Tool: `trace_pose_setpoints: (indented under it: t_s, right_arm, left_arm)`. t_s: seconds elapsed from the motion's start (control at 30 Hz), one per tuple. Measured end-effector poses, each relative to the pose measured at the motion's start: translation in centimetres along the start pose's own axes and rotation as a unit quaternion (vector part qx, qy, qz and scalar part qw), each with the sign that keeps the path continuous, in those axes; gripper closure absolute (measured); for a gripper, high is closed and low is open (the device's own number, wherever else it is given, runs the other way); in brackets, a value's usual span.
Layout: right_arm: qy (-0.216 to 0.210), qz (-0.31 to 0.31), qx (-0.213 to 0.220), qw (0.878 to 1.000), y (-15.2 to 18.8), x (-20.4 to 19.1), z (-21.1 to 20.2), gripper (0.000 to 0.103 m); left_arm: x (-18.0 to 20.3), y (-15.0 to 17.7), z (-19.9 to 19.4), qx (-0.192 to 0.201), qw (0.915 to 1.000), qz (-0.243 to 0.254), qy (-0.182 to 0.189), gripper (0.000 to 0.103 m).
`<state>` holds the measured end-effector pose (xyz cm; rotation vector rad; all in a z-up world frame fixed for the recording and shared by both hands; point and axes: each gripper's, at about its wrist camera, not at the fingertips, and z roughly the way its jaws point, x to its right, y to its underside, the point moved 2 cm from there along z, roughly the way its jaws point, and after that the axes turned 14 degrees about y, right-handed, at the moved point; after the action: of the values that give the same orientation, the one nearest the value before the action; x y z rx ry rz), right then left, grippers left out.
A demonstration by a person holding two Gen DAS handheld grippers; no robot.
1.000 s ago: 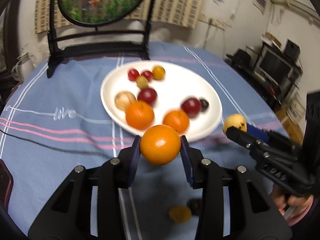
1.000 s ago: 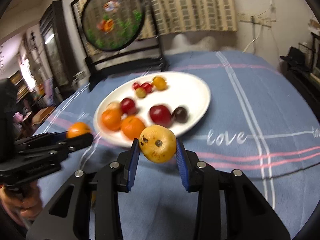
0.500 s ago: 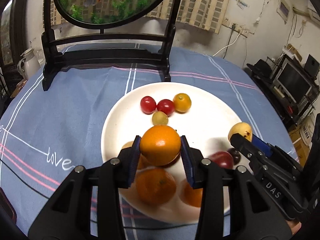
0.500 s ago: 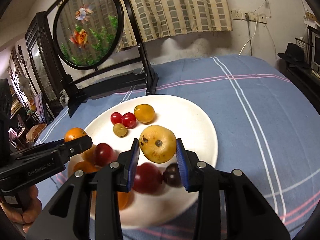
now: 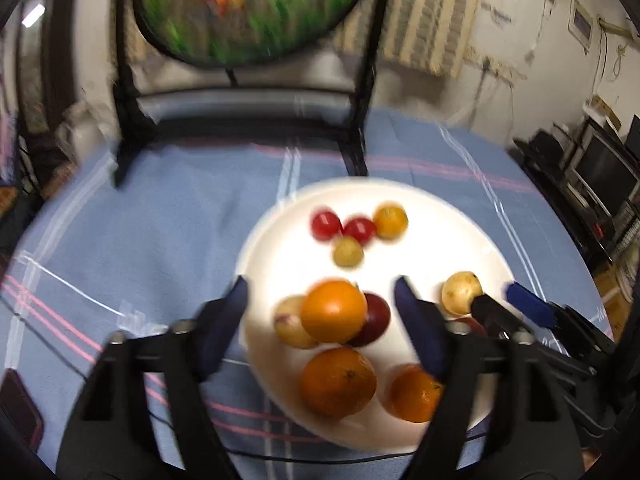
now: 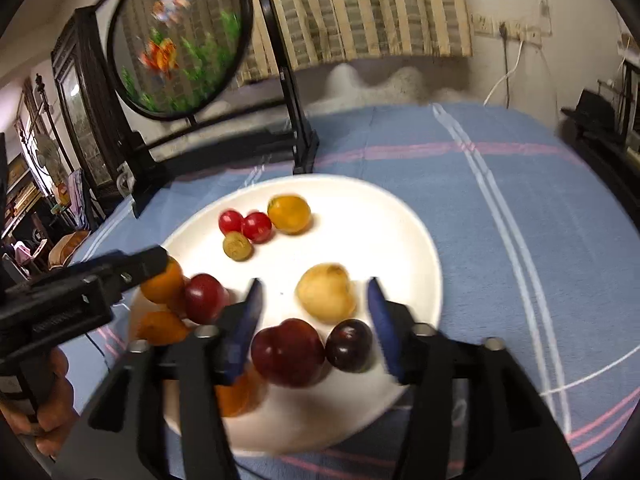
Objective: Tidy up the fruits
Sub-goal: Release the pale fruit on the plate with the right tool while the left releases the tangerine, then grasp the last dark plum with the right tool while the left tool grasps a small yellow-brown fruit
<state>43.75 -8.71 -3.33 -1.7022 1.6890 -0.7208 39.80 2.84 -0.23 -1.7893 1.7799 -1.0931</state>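
Note:
A white plate [image 5: 432, 240] [image 6: 380, 216] on the blue cloth holds several fruits. My left gripper [image 5: 322, 312] is open over it; an orange [image 5: 334, 311] sits free between its spread fingers, on top of other fruit. My right gripper [image 6: 316, 312] is open; a yellow fruit [image 6: 327, 292] lies on the plate between its fingers. Two more oranges [image 5: 338, 382] lie at the plate's near edge. Red tomatoes [image 6: 256, 226], a green fruit [image 6: 237, 246] and a small orange fruit [image 6: 289, 214] sit at the far side. A red plum [image 6: 287, 352] and a dark plum [image 6: 348, 345] lie near the right gripper.
A round fish-tank ornament [image 6: 176, 36] on a black stand [image 5: 240, 128] stands behind the plate. The blue striped tablecloth [image 6: 520, 208] stretches to the right. A dark object [image 5: 18, 408] lies at the table's left edge. The right gripper shows in the left wrist view [image 5: 500, 308].
Both grippers have opened over the plate. The orange has left the left fingers and the yellow fruit has left the right fingers; both now rest on the plate.

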Motion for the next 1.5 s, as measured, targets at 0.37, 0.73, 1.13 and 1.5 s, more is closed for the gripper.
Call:
trace_pose_setpoints:
  t_s: [0.37, 0.73, 1.13, 1.5]
  right_arm:
    - [-0.02, -0.039, 0.033, 0.998, 3.6, 0.0, -8.0, 0.041]
    - [-0.101, -0.222, -0.021, 0.97, 11.4, -4.3, -11.1, 0.041]
    - [-0.148, -0.256, -0.058, 0.954, 13.5, -5.7, -10.7, 0.057]
    - [-0.177, -0.223, -0.099, 0.953, 13.2, -5.2, -8.1, 0.058]
  left_arm:
    - [2.0, 4.3, -7.1, 0.027, 0.998, 0.054, -0.019, 0.006]
    - [-1.9, 9.2, -8.1, -0.013, 0.9996, 0.019, -0.015, 0.005]
    - [-1.6, 9.3, -8.9, -0.004, 0.9997, 0.02, -0.011, 0.005]
    - [-1.4, 9.5, -8.8, -0.009, 0.9998, 0.018, 0.004, 0.005]
